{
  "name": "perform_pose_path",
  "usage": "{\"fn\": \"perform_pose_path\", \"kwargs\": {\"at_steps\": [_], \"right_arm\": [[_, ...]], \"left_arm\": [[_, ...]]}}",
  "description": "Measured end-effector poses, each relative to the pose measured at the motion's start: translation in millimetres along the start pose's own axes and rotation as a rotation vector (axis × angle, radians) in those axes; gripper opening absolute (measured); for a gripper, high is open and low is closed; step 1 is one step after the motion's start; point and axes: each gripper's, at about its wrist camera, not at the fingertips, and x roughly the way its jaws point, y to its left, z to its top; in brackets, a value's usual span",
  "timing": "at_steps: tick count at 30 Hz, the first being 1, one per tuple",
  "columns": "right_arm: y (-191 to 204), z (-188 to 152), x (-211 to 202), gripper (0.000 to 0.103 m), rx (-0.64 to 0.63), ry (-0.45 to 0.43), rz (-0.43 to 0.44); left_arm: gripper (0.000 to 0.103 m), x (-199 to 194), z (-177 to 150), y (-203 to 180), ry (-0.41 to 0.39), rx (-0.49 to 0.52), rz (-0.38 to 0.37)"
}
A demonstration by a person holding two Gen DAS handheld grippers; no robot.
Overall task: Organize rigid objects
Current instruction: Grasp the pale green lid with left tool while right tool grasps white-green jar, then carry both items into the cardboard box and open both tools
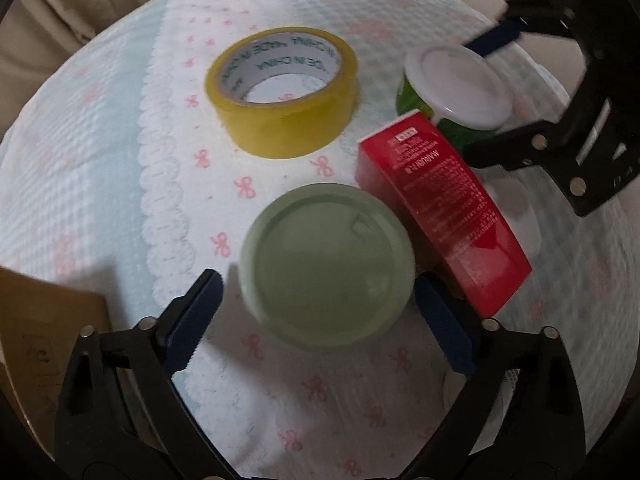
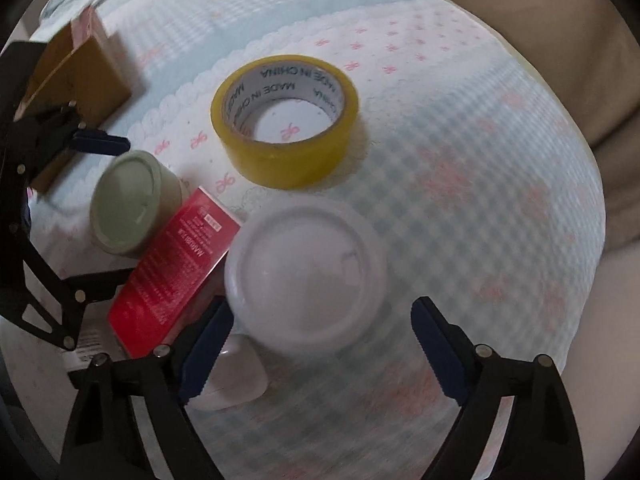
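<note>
**Both grippers poised, nothing sorted yet**

The organizing looks barely begun. All the items lie loose on the patterned cloth (image 1: pixel 100 160) (a bed cover, by the look of it): a yellow tape roll (image 1: pixel 282 94), a pale green jar (image 1: pixel 328 264), a red box (image 1: pixel 444 208) leaning against that jar, and a green tub with a white lid (image 1: pixel 460 86). A small white object (image 2: pixel 236 376) lies under the right gripper, too blurred to name. A brown cardboard box (image 2: pixel 86 80) stands beside the cluster and may be the destination, though its inside is hidden.

The left gripper (image 1: pixel 318 316) straddles the pale green jar, fingers (image 1: pixel 196 316) wide apart with a gap on at least the left side, so nothing is held. The right gripper (image 2: pixel 322 352) likewise brackets the white-lidded tub, with its fingers (image 2: pixel 438 352) clear of it on the right.

Both grasps remain to be closed, and every item awaits placing.
</note>
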Motion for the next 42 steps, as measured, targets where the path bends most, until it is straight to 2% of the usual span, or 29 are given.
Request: {"fn": "perform_pose_path", "kwargs": {"at_steps": [1,3,5,6,7,8,9,16,22,27,30,35,42], "right_arm": [[1,2,2,0.088,-0.020,0.002,0.005],[4,7,4,0.088,-0.053,0.010,0.014],[9,12,8,0.088,-0.090,0.024,0.007],[10,13,10,0.086,-0.102,0.032,0.000],[11,14,12,0.076,-0.111,0.037,-0.001],[12,15,14,0.072,-0.115,0.044,0.009],[12,16,16,0.067,-0.109,0.057,0.031],[15,14,17,0.066,-0.069,0.050,0.023],[-2,5,7,0.066,0.081,0.020,0.041],[-17,-2,-37,0.066,0.246,-0.042,0.055],[-18,-1,-82,0.066,0.343,-0.094,0.045],[-5,3,-166,0.066,0.520,-0.176,0.077],[30,34,-265,0.066,0.593,-0.282,0.062]], "left_arm": [[0.092,2,1,-1,0.004,0.009,0.001],[0.080,5,2,-1,0.015,0.009,-0.012],[0.076,10,4,0,0.035,0.001,-0.021],[0.073,11,5,0,0.040,-0.001,-0.026],[0.072,11,6,0,0.036,-0.001,-0.027],[0.068,11,7,0,0.035,-0.001,-0.023],[0.068,11,8,1,0.037,-0.003,-0.027],[0.068,9,11,4,0.033,-0.010,-0.040],[0.068,-17,14,6,-0.006,-0.028,-0.036],[0.068,-68,24,9,-0.061,-0.050,-0.034],[0.068,-108,32,13,-0.099,-0.073,-0.033],[0.068,-193,42,29,-0.178,-0.152,-0.052],[0.068,-301,26,72,-0.257,-0.246,-0.058]]}}
